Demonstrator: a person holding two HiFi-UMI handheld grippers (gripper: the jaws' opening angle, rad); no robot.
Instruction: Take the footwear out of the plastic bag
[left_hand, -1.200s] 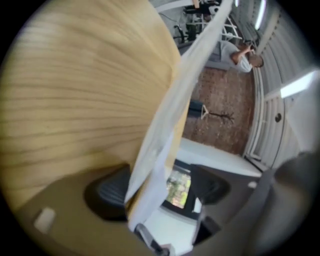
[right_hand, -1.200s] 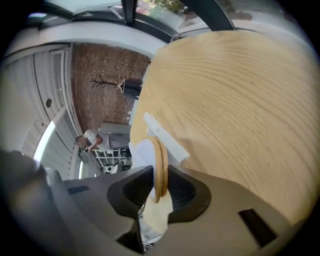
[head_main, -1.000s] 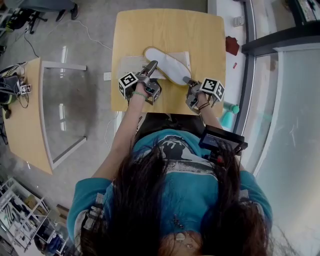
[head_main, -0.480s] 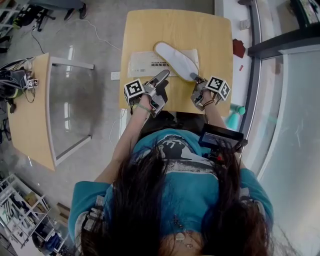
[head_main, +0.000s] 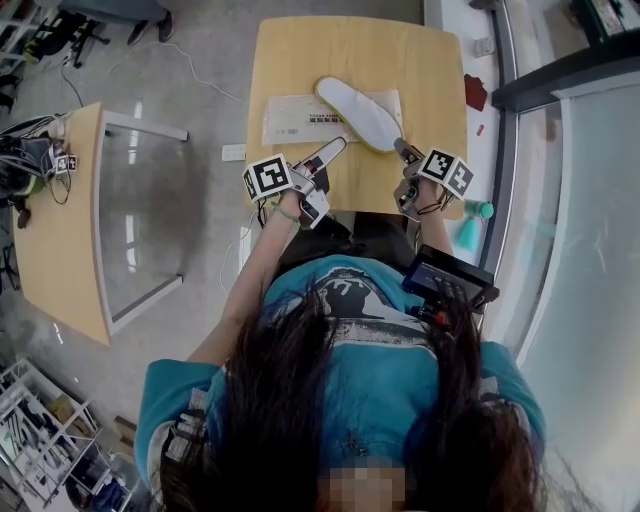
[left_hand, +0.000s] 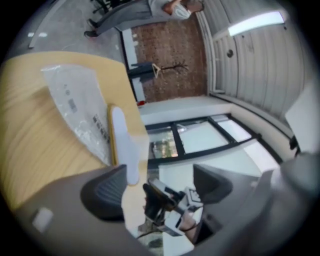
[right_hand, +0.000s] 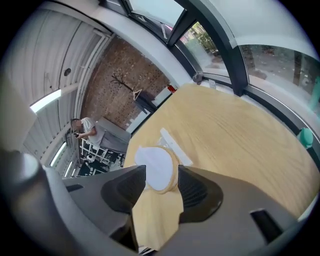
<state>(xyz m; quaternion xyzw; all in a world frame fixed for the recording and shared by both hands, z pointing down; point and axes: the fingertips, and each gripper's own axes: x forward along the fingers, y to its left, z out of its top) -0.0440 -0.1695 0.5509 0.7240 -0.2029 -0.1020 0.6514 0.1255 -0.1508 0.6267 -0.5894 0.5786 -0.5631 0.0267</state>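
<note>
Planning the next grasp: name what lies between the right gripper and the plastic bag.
The white slipper. In the right gripper view its near end shows between the right gripper's jaws, which have just opened and do not press it. The plastic bag lies beyond.

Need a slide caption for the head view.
White slipper overlapping the right end of a plastic bag on a wooden table.

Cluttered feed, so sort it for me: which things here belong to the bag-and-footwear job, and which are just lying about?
Job: white footwear; plastic bag, flat beside it; left tongs, open, empty; right tongs, jaws just opening, footwear's end ahead, ungripped.
Lying about: teal object at right; red item; cables on the side table.
</note>
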